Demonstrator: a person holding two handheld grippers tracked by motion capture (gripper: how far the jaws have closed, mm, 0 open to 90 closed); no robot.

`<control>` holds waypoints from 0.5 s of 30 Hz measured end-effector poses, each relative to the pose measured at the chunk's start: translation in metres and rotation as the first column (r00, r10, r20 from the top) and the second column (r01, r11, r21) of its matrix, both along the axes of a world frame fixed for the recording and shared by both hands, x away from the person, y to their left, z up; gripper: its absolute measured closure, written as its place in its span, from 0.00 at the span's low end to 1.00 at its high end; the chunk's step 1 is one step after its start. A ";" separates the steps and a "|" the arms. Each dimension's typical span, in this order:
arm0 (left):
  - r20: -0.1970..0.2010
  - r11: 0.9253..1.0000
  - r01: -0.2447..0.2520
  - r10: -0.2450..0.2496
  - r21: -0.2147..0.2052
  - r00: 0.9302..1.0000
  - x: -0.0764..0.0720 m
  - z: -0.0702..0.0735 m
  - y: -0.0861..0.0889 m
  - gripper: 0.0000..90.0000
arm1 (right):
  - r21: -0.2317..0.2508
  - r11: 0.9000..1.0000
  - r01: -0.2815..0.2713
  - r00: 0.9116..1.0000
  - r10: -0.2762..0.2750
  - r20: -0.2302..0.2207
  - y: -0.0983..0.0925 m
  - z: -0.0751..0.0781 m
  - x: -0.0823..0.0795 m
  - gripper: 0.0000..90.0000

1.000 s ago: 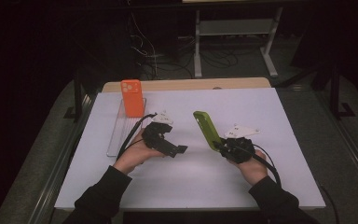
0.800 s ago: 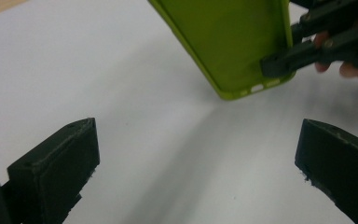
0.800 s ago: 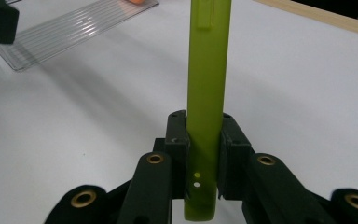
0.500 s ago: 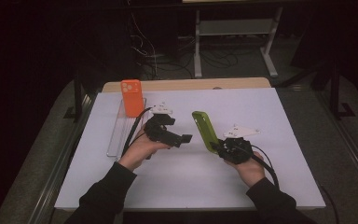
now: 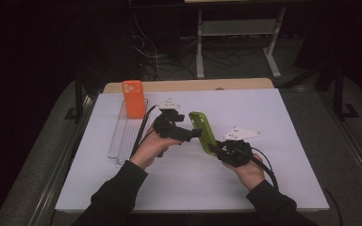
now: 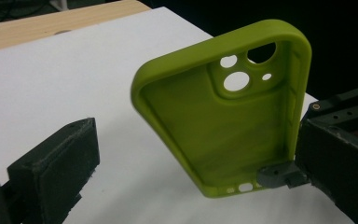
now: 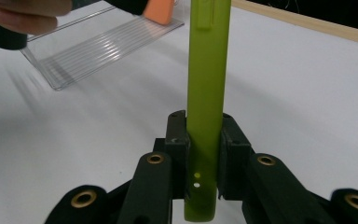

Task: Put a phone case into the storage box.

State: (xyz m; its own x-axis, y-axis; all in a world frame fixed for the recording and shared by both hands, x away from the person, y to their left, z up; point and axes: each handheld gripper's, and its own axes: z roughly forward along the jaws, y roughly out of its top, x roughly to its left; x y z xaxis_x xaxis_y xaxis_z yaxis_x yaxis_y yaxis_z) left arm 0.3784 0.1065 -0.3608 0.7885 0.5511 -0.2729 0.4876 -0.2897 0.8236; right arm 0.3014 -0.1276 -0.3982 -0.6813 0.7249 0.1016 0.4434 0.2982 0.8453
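A lime-green phone case (image 5: 202, 133) stands tilted above the white table (image 5: 273, 179), camera cut-outs at its top. My right gripper (image 5: 215, 149) is shut on the case's lower end; in the right gripper view the pads (image 7: 177, 135) press both sides of the green case (image 7: 207, 84). My left gripper (image 5: 192, 133) reaches in from the left, open, its tips right at the case. In the left gripper view the hollow inside of the case (image 6: 223, 126) faces the camera, and the left pad (image 6: 56, 168) stands well apart from it.
An orange phone case (image 5: 133, 99) stands upright at the far end of a clear ribbed rack (image 5: 122, 139) on the table's left. A wooden board (image 5: 188, 85) runs along the table's back edge. Dark floor, cables and a stand lie beyond.
My left gripper has moved right and slightly up, closing in on the green case. The right hand and the case have stayed put.
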 end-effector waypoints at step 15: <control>-0.015 0.998 0.028 -0.029 -0.058 0.999 0.003 -0.003 -0.020 0.00 | 0.021 1.000 0.008 1.000 -0.009 0.013 -0.004 0.000 0.003 0.84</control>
